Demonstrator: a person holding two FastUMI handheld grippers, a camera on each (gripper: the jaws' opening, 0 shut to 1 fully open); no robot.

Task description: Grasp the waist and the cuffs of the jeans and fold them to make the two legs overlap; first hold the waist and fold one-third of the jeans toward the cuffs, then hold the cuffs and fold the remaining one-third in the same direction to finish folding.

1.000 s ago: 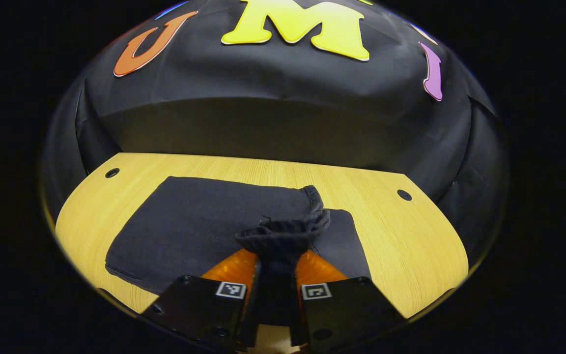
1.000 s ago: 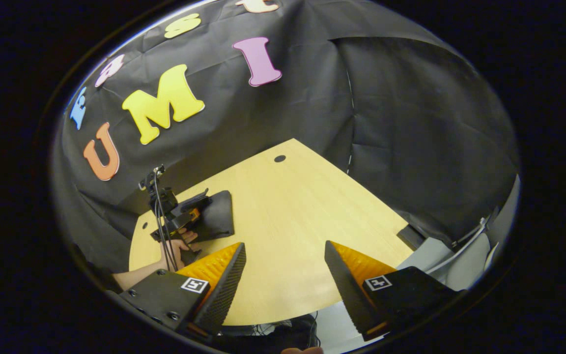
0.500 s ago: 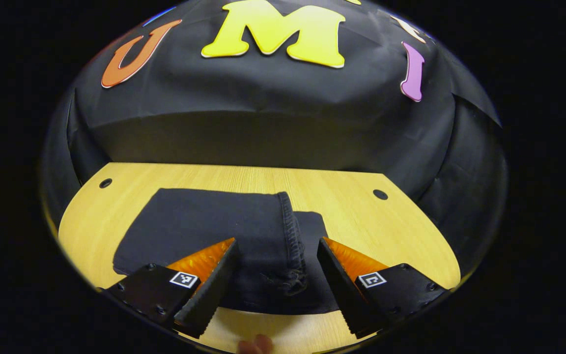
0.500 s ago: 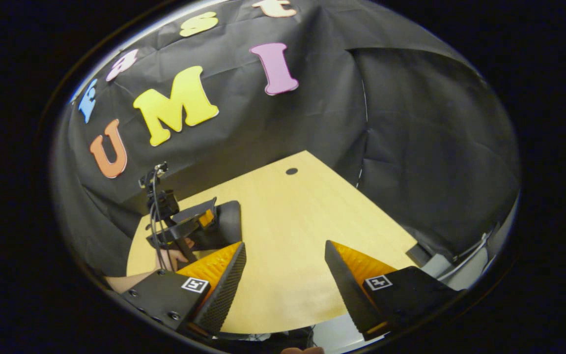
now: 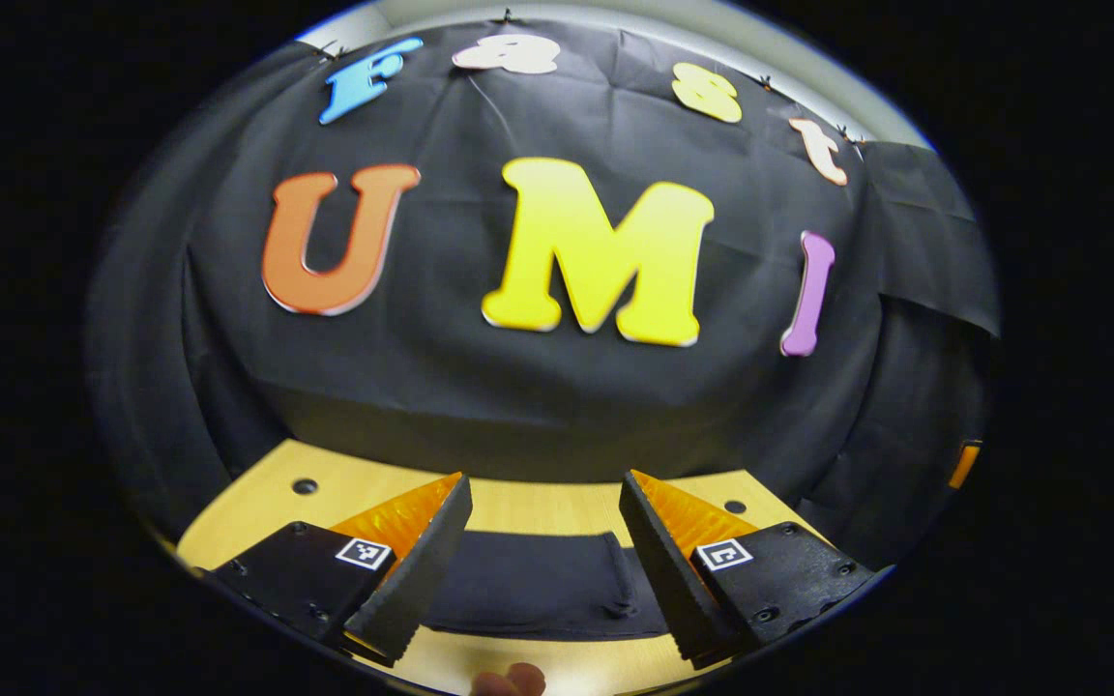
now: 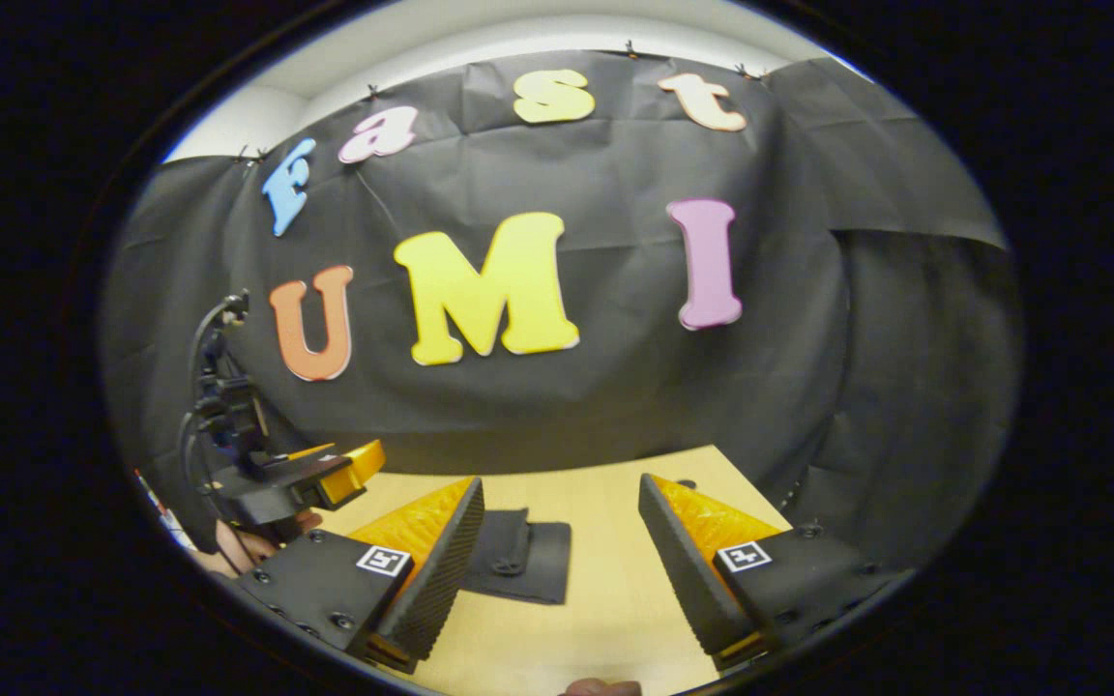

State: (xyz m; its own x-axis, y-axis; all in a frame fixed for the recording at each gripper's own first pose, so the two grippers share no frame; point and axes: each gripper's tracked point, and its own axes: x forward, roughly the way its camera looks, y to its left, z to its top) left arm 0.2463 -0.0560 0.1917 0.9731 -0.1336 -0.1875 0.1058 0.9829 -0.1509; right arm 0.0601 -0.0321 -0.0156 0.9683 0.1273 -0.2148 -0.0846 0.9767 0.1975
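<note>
The dark jeans [image 5: 538,585] lie folded into a flat packet on the wooden table [image 5: 518,507], with a hemmed cuff edge on top toward the right. My left gripper [image 5: 543,478] hangs open above the packet's near side and holds nothing. In the right gripper view the folded jeans [image 6: 518,556] rest low and left of centre. My right gripper [image 6: 562,480] is open and empty, off to the right of the packet. The left gripper [image 6: 325,474] also appears there at the left, lifted above the table in a hand [image 6: 248,541].
Bare wood [image 6: 596,580] stretches right of the jeans. Small round holes mark the tabletop's far corners [image 5: 304,486] [image 5: 734,507]. The black cloth wall rises directly behind the table. A person's fingertip [image 5: 509,681] shows at the bottom edge.
A second ago my left gripper was shut on the cuff; it opened, left the cuff on the packet, then rose and tilted up. My right gripper, open throughout, also tilted up.
</note>
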